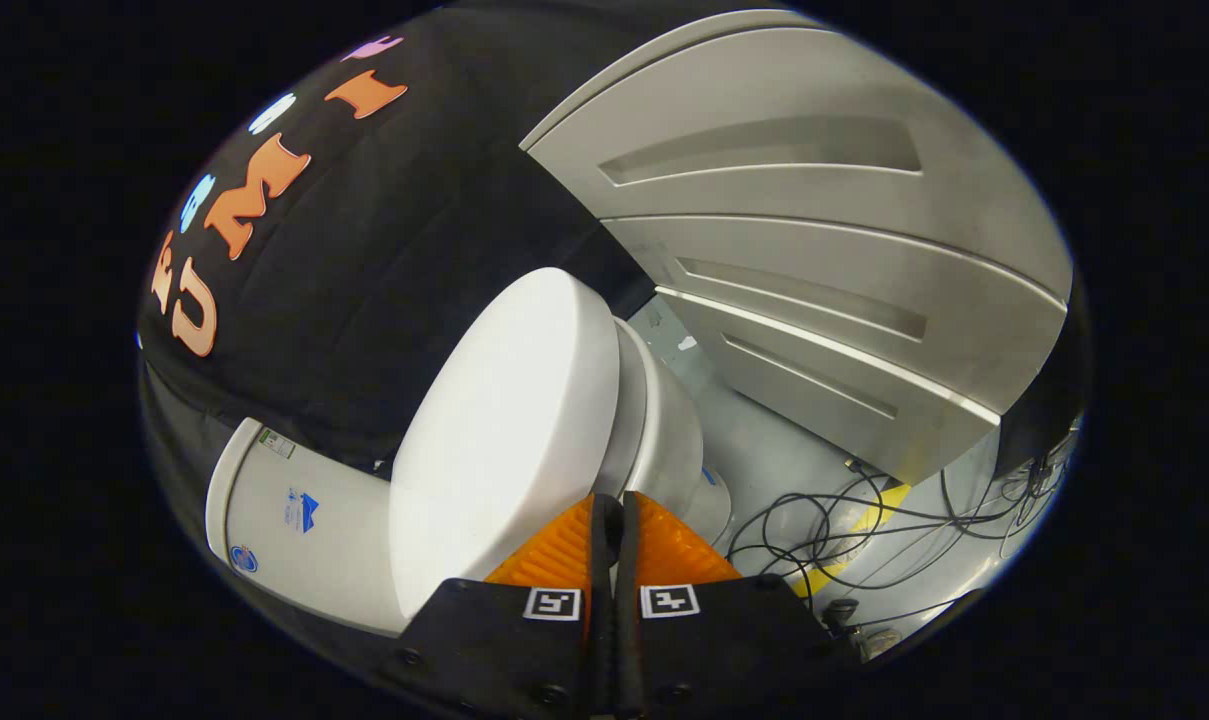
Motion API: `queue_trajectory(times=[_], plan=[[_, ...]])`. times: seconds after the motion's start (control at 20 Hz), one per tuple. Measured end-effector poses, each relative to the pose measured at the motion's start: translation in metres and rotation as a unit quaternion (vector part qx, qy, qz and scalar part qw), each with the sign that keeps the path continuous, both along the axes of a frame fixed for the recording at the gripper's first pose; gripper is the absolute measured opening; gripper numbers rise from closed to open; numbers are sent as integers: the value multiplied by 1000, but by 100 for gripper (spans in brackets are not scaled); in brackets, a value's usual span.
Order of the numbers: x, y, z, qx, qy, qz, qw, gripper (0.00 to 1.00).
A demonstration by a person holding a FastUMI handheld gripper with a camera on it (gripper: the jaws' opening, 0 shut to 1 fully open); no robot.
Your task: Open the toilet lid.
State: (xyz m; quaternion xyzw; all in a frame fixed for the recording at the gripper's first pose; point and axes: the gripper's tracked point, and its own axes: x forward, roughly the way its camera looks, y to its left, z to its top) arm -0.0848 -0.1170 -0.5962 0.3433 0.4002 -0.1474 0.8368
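The view is rolled to one side. The white toilet lid point(504, 430) lies down over the bowl point(664, 440), its smooth top facing the black cloth wall. The tank point(294, 520) stands at the lid's hinge end, beside my fingers. My gripper point(609, 505) is shut, its two fingers pressed together with only a thin slit between them. The tips sit at the lid's side rim, right at the seam between lid and bowl. Whether they touch the rim I cannot tell.
Large pale grey panels point(814, 260) with recessed grooves rise beyond the bowl. Black cables point(844, 530) tangle on the grey floor next to the toilet's foot, with a strip of yellow tape point(864, 530) under them. The black cloth wall point(384, 250) hangs behind the tank.
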Motion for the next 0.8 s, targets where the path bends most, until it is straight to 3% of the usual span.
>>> queue_trajectory(times=[0.25,0.35,0.5,0.8], plan=[[4,3,9,-41,-7,0,999,8],[5,7,22,-18,-23,-13,999,8],[16,14,52,2,-63,-26,998,8],[43,45,124,-19,-139,-5,990,8]])
